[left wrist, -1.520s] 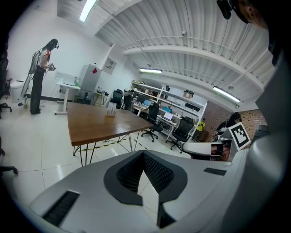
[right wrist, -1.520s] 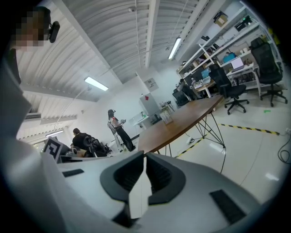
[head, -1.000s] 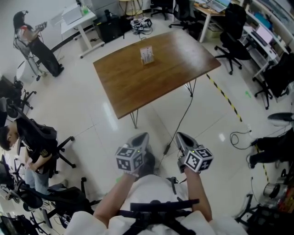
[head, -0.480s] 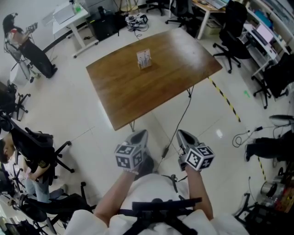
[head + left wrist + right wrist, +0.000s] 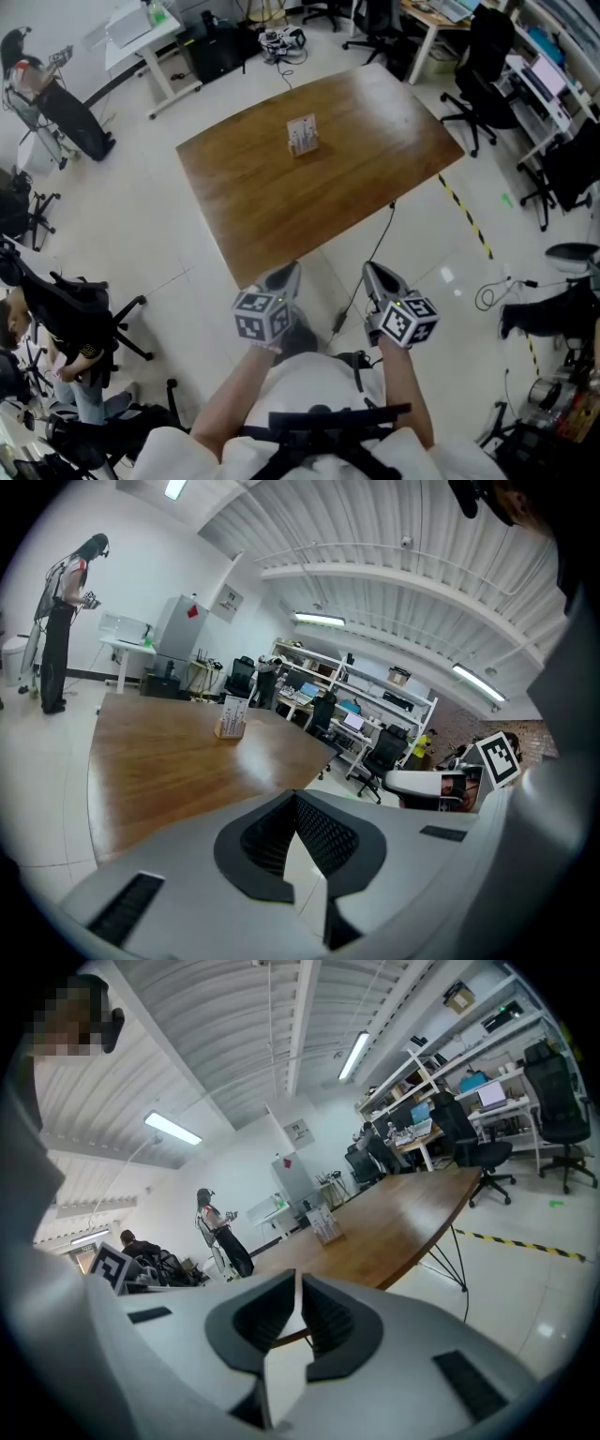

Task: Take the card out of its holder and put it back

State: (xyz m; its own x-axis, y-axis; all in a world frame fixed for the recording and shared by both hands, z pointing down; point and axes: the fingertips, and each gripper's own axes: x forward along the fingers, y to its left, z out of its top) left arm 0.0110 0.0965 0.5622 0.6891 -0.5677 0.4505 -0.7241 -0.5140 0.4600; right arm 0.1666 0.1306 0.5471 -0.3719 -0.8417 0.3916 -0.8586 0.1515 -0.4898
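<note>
Jaws empty on both sides: left gripper (image 5: 284, 275) has its tips pressed together, right gripper (image 5: 376, 273) is all but closed, with only a thin slit between the pads. I see the card (image 5: 302, 132) standing upright in its holder (image 5: 303, 149) on the far half of the brown wooden table (image 5: 281, 202). Both grippers sit side by side over the white floor (image 5: 141, 206), just short of the table's near edge and well apart from the holder. A black cable (image 5: 373, 255) drops from that edge. Office chairs (image 5: 473, 84) stand beyond.
</note>
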